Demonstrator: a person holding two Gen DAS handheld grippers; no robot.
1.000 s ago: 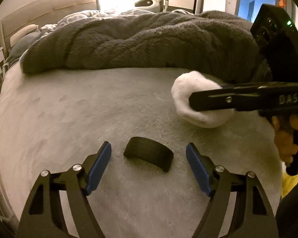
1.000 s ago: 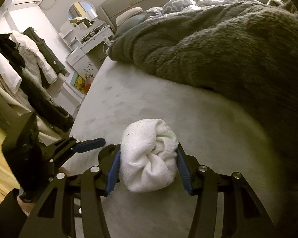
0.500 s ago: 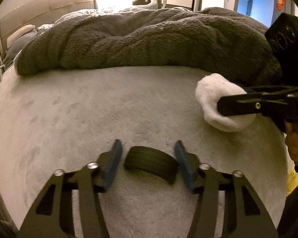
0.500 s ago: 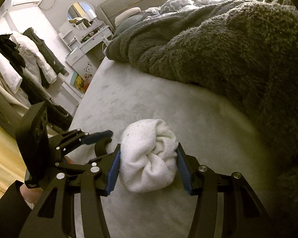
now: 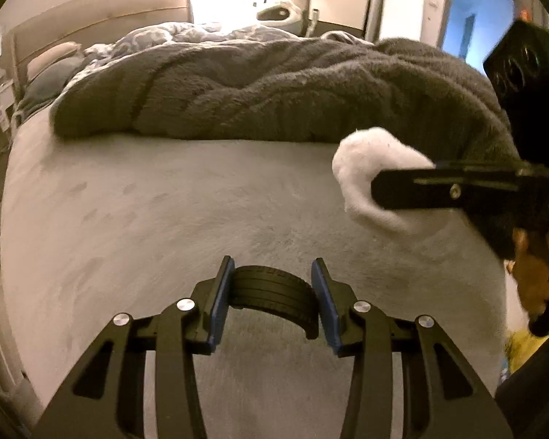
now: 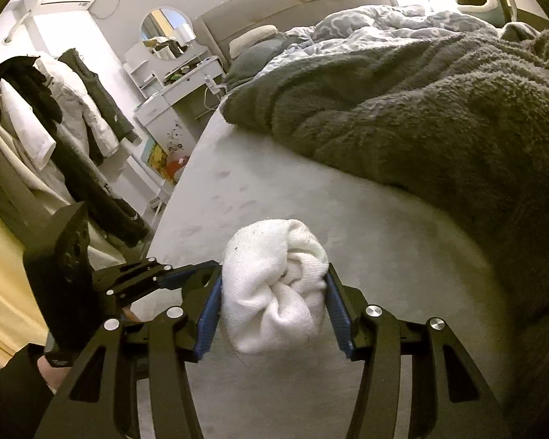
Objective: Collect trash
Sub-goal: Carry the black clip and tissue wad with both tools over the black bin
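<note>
Trash sits in both tongs above the bed (image 5: pixel 128 219): left tongs (image 5: pixel 272 298) closing on the black curved piece (image 5: pixel 274 292), right tongs (image 6: pixel 272 307) clamped on the white wad (image 6: pixel 271 292). I seat both pads before lifting.

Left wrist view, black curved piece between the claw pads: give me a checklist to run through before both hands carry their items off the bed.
1. Black curved piece sits between the left claw pads: ok; jaws closing, pads at both its ends.
2. Piece clear of the bed surface: cannot tell.
3. White cloth ball clamped in the right claw: ok, pads press both sides.
4. Ball clear of the grey blanket: ok, gap visible in the right wrist view.
5. The two claws apart from each other: ok.
6. Trash bin or bag in view: not ok, none seen.
</note>
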